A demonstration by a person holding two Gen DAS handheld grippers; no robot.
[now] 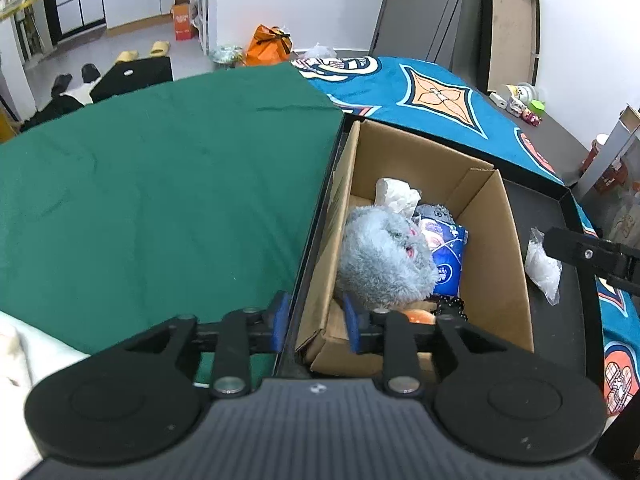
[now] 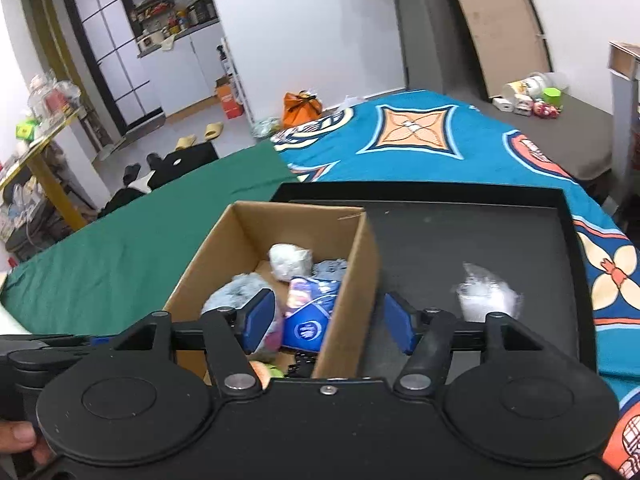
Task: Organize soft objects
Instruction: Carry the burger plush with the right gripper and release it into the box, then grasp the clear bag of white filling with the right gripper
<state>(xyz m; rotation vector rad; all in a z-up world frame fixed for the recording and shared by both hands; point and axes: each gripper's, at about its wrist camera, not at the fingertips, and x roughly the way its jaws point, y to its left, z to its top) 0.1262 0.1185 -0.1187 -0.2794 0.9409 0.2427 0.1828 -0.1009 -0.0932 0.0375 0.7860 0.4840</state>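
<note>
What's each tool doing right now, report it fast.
Left tool: open, holding nothing, jaws straddling the cardboard box wall.
Right tool: open, holding nothing, jaws straddling the box's other wall.

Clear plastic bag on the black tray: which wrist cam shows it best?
Right wrist. The clear plastic bag lies whole and unobstructed on the black tray, just ahead of the open right gripper. In the left wrist view it sits near the edge, partly behind a right gripper finger.

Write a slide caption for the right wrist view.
Open right gripper straddles the brown cardboard box's wall; a clear crinkled plastic bag lies outside it on the black tray.
</note>
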